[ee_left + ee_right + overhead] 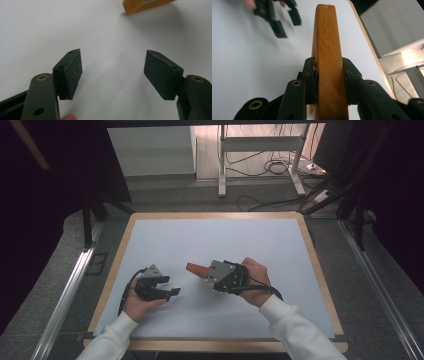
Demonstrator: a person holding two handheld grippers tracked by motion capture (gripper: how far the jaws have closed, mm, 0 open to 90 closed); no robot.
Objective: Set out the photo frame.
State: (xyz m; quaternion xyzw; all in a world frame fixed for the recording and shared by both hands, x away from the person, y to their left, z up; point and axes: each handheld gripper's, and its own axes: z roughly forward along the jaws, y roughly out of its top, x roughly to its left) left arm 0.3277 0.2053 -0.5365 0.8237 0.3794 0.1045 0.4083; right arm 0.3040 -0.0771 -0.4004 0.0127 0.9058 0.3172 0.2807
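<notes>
A brown wooden piece (328, 50) runs straight out between the jaws of my right gripper (329, 80), and both pads press on its sides. From above, the wooden piece (197, 269) sticks out leftward from the right gripper (207, 275) near the table's middle. My left gripper (172, 287) rests in a hand at the front left, pointing right. Its jaws stand wide apart, with bare white tabletop between them at the left gripper (113, 72). One orange-brown end of the wooden piece (142, 6) lies beyond the left gripper's jaws, at the top of that view.
The white table top (215, 240) has a wooden rim (312, 255). Beyond its far edge a metal stand (260, 155) and cables (280, 167) lie on the floor. Metal rails (65, 295) run along both sides.
</notes>
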